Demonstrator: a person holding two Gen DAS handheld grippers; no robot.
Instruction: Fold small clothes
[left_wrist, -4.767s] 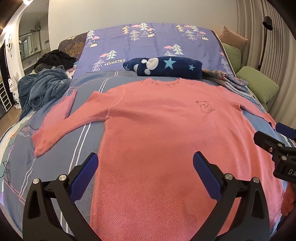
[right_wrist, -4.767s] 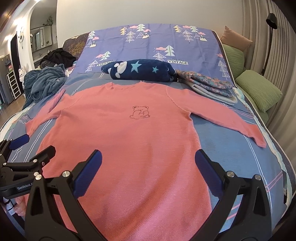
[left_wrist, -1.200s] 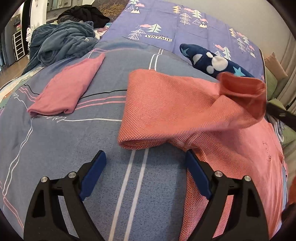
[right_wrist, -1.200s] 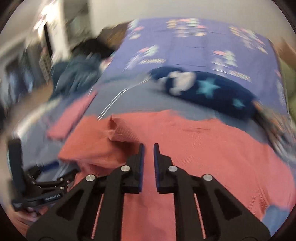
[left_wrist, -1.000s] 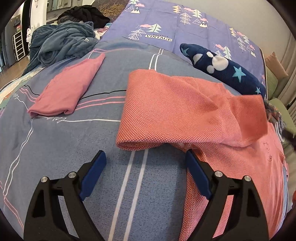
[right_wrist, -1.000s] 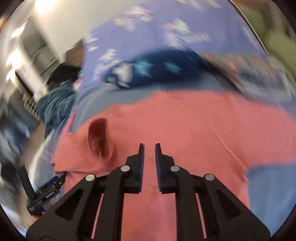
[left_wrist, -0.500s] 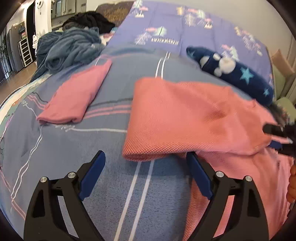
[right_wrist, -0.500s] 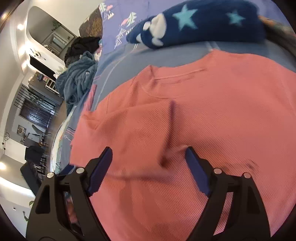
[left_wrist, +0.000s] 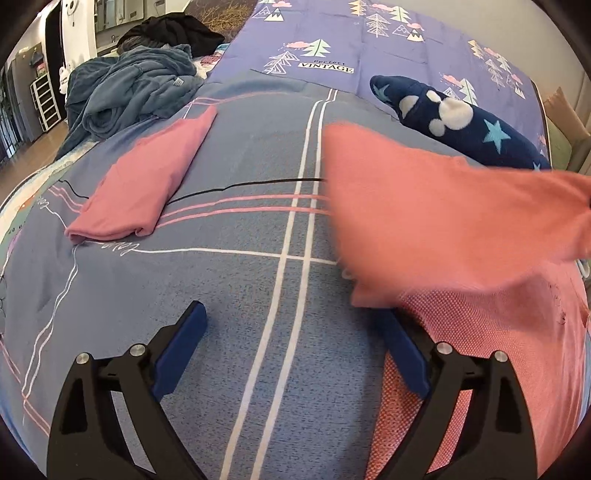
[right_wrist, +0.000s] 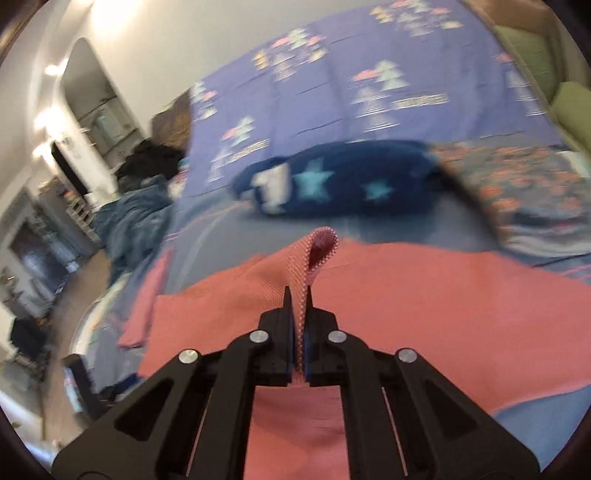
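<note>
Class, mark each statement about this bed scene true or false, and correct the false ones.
1. The right gripper is clamped on the coral top. True.
2. The left gripper grips the top. False: its jaws are opening, with only bedspread between them.
3. A folded pink garment lies apart from the top. True.
4. The navy star-patterned plush sits on the top. False: it lies beyond it, near the headboard end.

A coral-pink knit sweater (right_wrist: 424, 295) lies on the bed ahead of the right gripper (right_wrist: 299, 299), one folded edge pinched and lifted between its closed pads; a folded pink garment (left_wrist: 144, 181) lies far left.
</note>
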